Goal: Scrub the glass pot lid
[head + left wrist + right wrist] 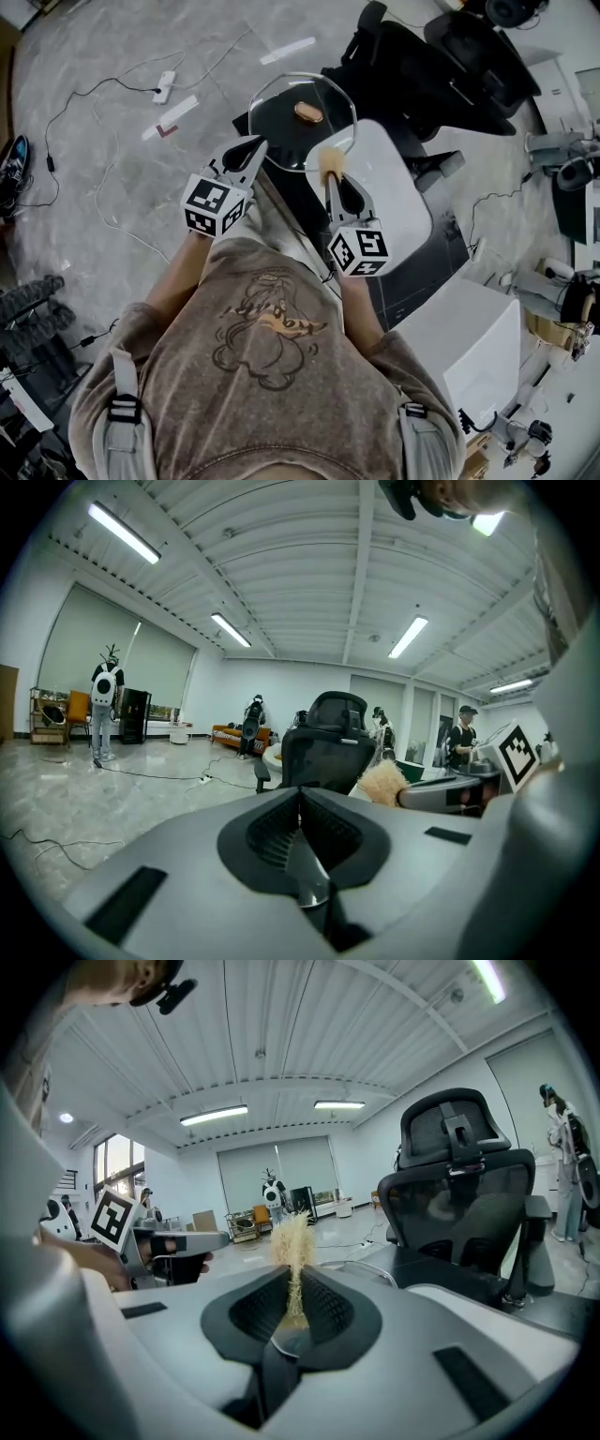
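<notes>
The glass pot lid [302,141] sits in front of the person, above a dark worktop [302,202]. From the head view it cannot be told whether the lid rests on the worktop or is held clear of it. A brown knob [308,112] sits at the lid's middle.

The left tool [255,147] meets the lid at its left rim on the person's side. Its jaws are pressed together on that thin edge, which shows as a shiny sliver between them in the left gripper view.

The right tool [335,184] comes to the lid from the person's side, to the right of the left tool. Its jaws are clamped narrowly on a tan fibrous scrubber [330,161], whose tuft sticks out past the jaw tips and lies against the lid's near rim.

A white rounded slab [394,197] lies just right of the lid. A black office chair [422,56] stands beyond the lid.
</notes>
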{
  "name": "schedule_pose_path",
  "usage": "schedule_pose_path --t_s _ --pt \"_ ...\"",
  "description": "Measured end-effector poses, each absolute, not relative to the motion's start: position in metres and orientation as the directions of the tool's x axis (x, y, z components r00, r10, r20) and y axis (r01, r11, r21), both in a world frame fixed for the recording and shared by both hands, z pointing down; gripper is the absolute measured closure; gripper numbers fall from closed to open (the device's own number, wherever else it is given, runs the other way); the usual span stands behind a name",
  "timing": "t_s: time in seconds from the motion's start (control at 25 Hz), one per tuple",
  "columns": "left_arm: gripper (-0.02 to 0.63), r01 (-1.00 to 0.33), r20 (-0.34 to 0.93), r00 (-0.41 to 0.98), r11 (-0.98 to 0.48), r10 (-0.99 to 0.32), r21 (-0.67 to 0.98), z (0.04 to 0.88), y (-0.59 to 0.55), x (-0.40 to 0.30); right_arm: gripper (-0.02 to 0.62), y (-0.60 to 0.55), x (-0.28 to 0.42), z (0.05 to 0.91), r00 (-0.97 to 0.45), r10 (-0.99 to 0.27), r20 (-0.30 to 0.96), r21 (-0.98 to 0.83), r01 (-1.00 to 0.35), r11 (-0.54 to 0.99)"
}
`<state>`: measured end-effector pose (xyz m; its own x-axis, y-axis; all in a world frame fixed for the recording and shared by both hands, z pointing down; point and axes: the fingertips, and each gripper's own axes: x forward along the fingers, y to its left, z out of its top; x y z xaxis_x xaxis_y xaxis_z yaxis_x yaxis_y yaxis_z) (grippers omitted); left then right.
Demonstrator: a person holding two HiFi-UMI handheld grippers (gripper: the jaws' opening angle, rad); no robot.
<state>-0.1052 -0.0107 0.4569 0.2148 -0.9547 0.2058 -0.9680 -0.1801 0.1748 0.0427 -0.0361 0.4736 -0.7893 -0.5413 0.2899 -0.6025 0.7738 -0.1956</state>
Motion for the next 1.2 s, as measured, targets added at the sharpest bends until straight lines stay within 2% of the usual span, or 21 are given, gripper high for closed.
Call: schedule_pose_path --t_s 0.24,0.6,1.04,1.2 --pt "0.588 -0.944 0.240 0.319 -0.284 -0.917 0.168 0.463 -0.066 -0.133 0.549 -0.079 0.011 0.473 -0.747 -0.587 0.313 -0.184 -0.654 0.734" --pt "0.588 -0.838 0.294 0.545 -0.514 -0.785 0.183 0.464 -0.132 -0.135 0.549 -0.126 0.005 0.467 -0.612 -0.720 0.327 -0.176 -0.788 0.590" --pt "0.588 -0.704 0.216 0.710 -0.689 -0.670 0.175 0.441 -0.170 -0.098 0.549 -0.147 0.019 0.456 -0.515 -0.797 0.315 -0.191 -0.857 0.478" --pt "0.584 -0.650 0.227 0.756 -0.744 -0.614 0.154 0.440 -0.169 -0.081 0.549 -0.152 0.026 0.455 -0.509 -0.804 0.306 -0.195 -0.861 0.471"
